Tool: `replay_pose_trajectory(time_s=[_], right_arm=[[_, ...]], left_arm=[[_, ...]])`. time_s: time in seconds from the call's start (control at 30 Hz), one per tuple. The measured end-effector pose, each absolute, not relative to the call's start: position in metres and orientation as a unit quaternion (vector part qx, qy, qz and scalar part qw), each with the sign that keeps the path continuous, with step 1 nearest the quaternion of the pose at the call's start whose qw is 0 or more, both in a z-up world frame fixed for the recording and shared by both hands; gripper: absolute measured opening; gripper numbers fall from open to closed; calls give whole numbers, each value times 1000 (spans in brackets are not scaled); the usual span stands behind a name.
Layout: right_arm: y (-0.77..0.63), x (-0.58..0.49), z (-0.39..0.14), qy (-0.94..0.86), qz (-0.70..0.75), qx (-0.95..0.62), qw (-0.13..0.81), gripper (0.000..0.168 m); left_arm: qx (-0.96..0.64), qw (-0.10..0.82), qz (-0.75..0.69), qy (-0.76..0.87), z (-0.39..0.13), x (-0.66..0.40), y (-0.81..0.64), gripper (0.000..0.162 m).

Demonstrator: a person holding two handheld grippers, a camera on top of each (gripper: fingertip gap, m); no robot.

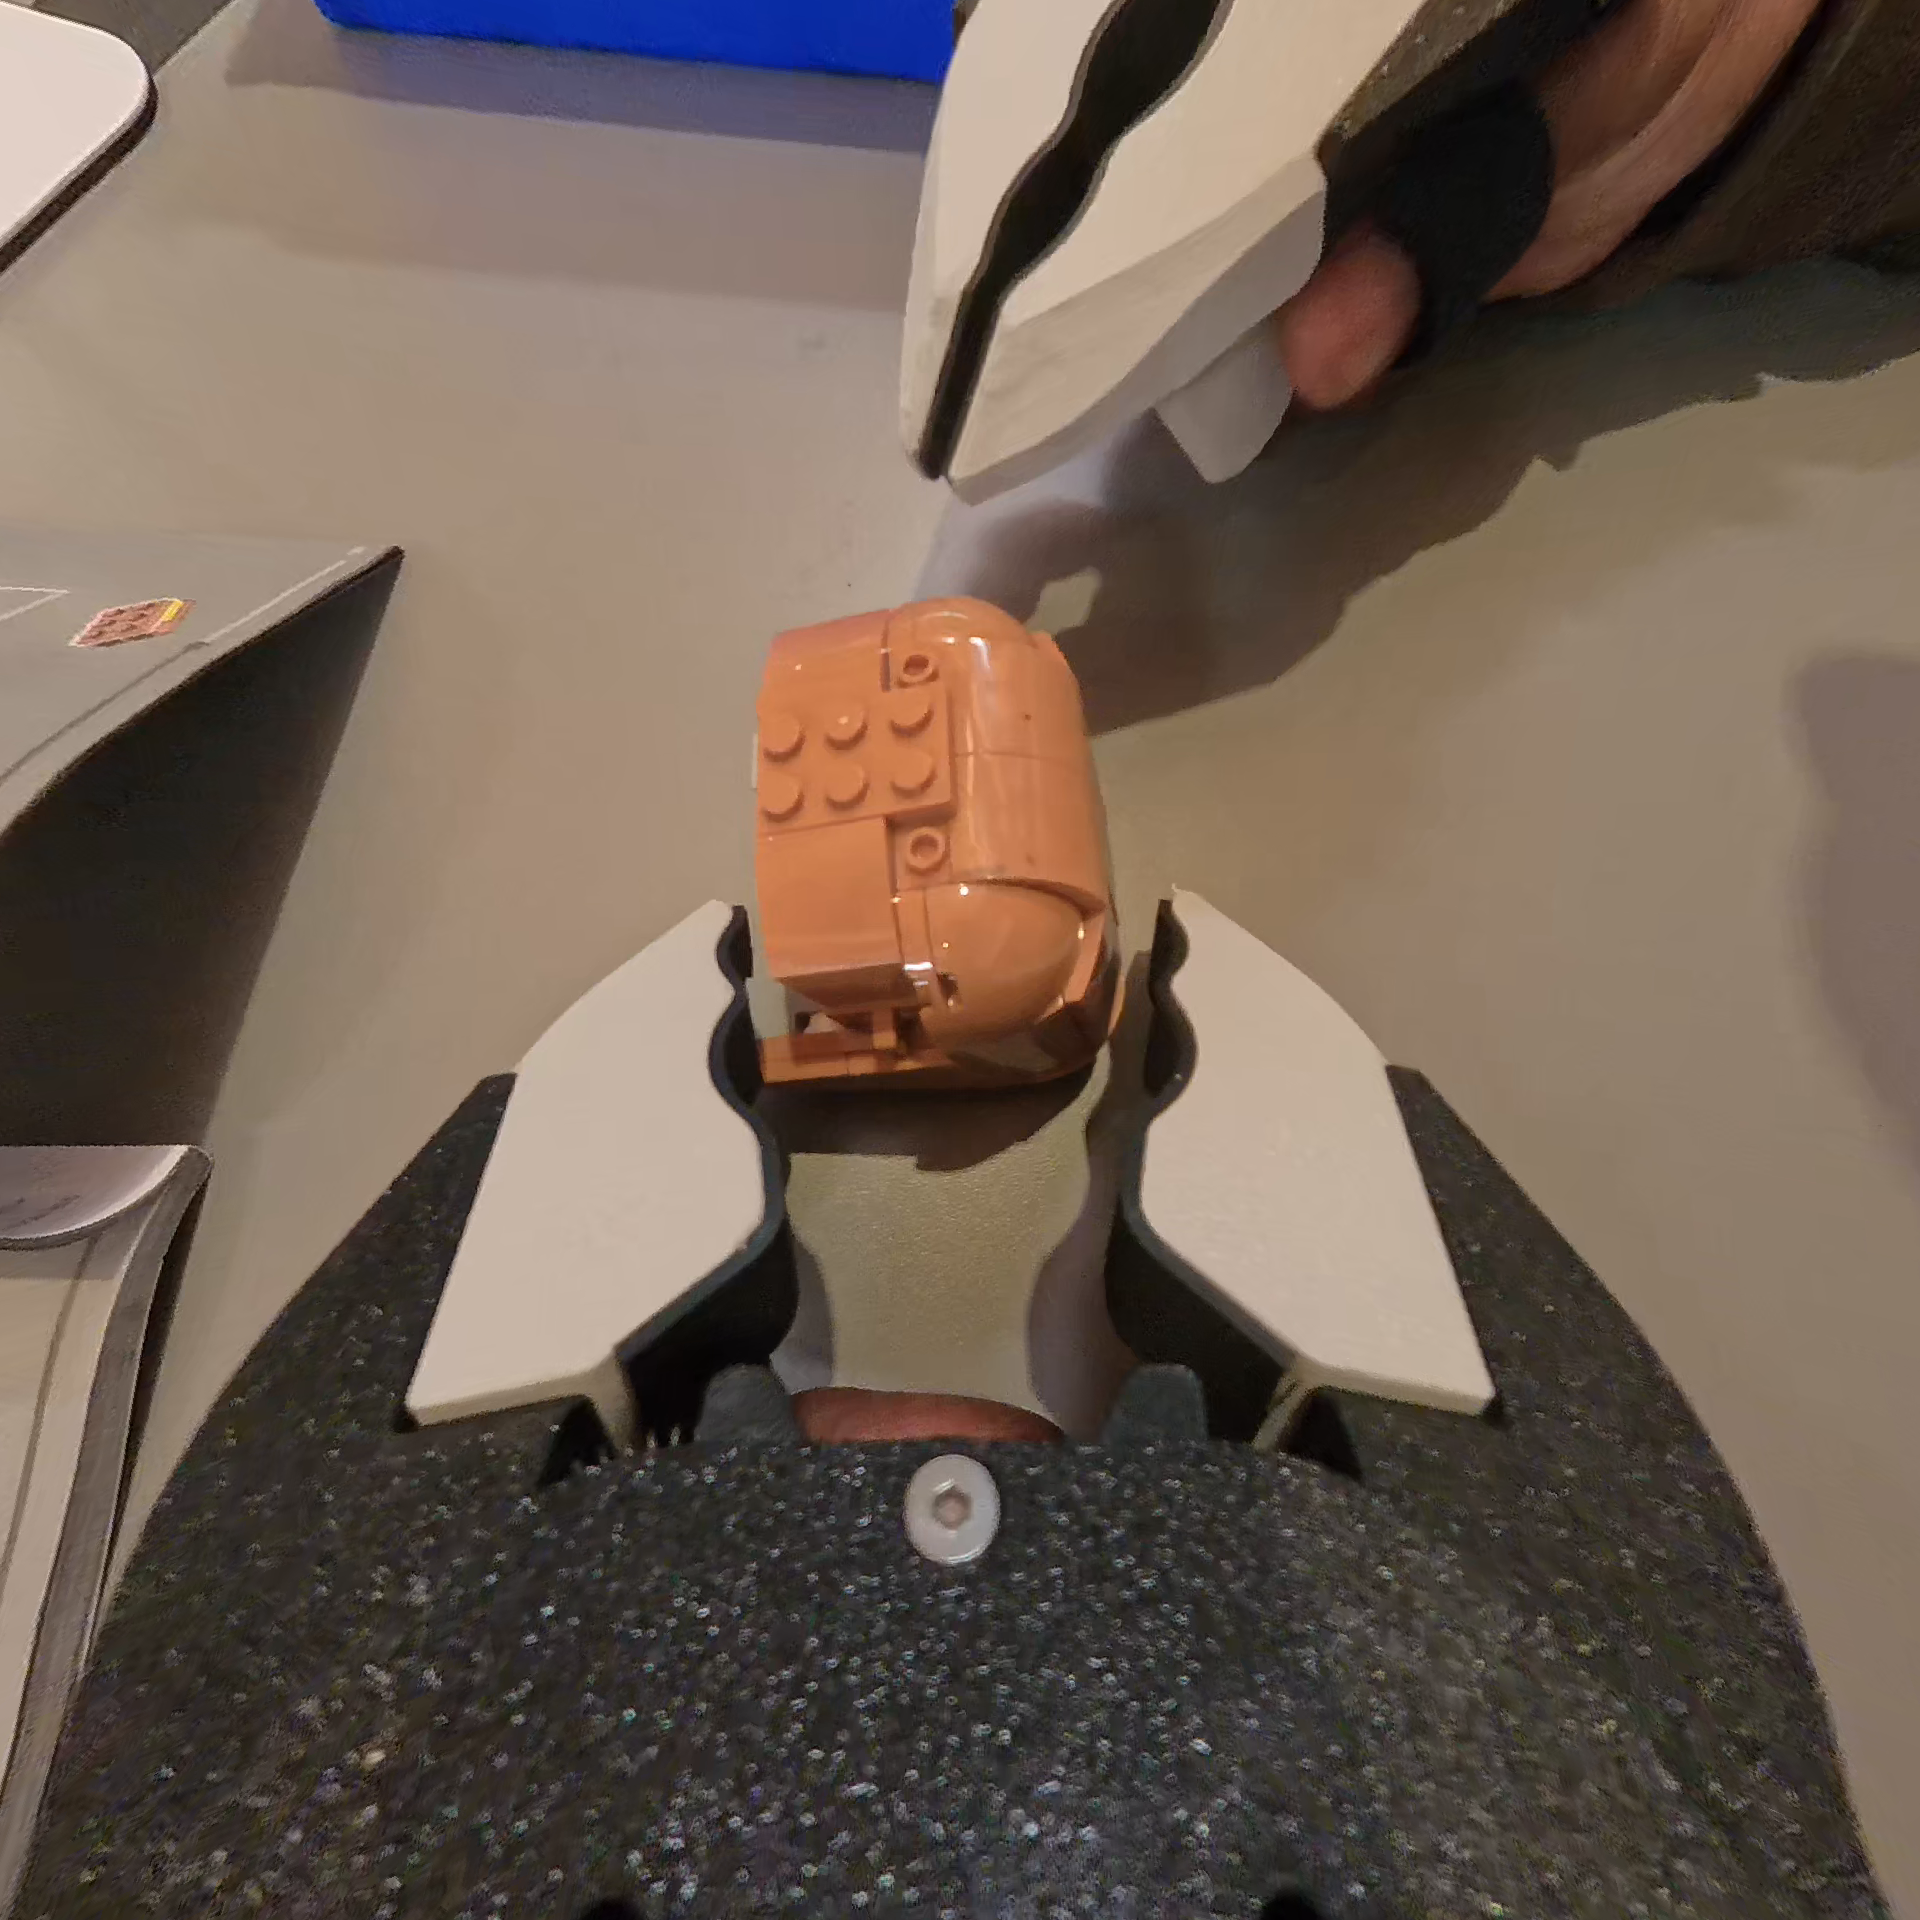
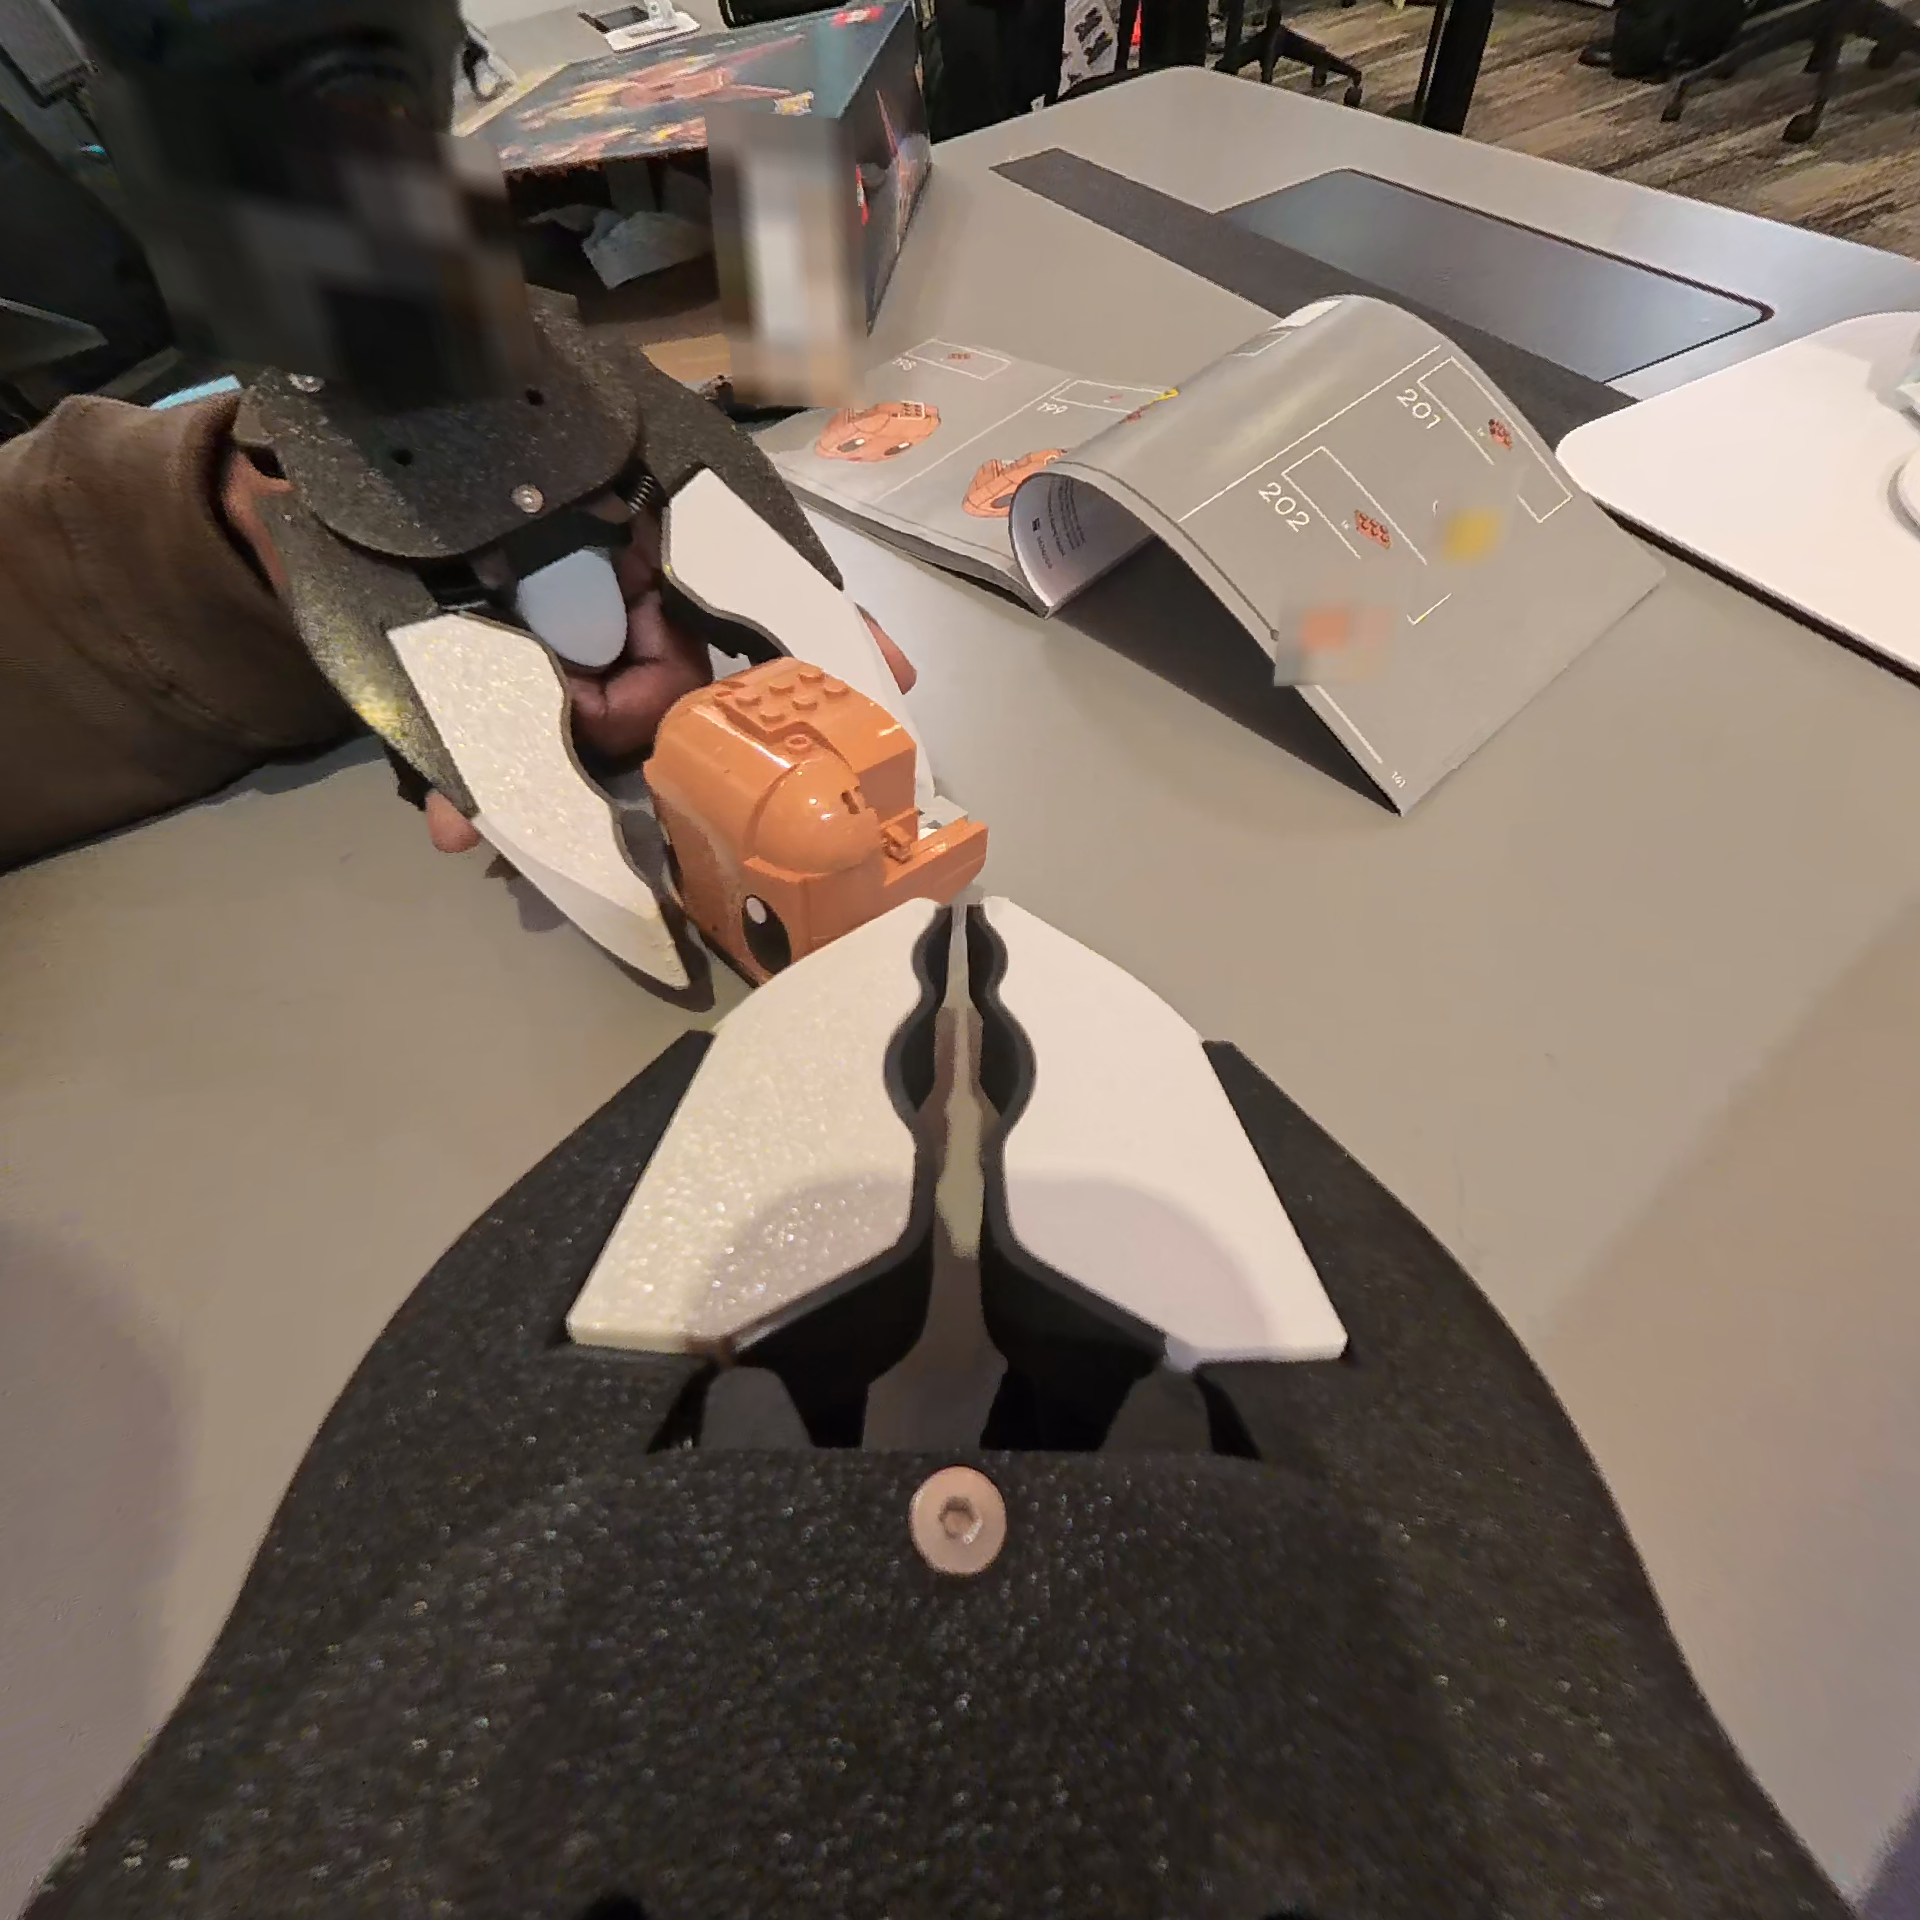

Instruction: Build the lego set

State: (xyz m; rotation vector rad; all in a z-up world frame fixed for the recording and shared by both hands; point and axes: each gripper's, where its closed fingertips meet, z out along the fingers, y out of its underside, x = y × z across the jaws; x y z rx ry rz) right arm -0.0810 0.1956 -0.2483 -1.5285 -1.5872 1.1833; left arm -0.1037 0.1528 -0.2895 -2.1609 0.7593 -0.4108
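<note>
Orange-brown rounded lego head assembly (image 1: 925, 842) sits on the grey tabletop (image 1: 416, 395), straddled by the left tongs (image 1: 951, 914). Left tongs are spread wide, one finger either side of the model's near end. Contact with the sides is hard to call from the left wrist view; the right finger looks clear of it, the left may just touch. The model's long axis runs roughly straight ahead along the left tongs' pointing direction, studded patch facing up and left.

Right tongs (image 2: 958, 914) are pinched nearly together with only a thin slit between the tips, holding nothing visible. They hang just beside the model's far end, tips angled down toward it; from the right wrist view the model (image 2: 800, 821) lies just ahead and left of those tips.

Left hand is the nearer one, low on the tabletop, wrist level. Open grey instruction booklet (image 2: 1299, 520) lies well apart beyond the model.

Likely next: left closes to steady the model.
</note>
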Motion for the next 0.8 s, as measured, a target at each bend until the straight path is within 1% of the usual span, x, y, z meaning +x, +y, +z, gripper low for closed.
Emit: replay_pose_trajectory(time_s=[0.3,0.57,0.8], right_arm=[[188,-73,-246,-613,461,-563,308,5],[180,-69,-246,-628,465,-546,302,6],[174,-65,-246,-637,467,-536,298,8]], left_arm=[[-851,399,-187,284,-286,-105,154,81],[-863,395,-162,271,-290,-110,160,85],[-856,418,-153,262,-284,-115,165,91]])
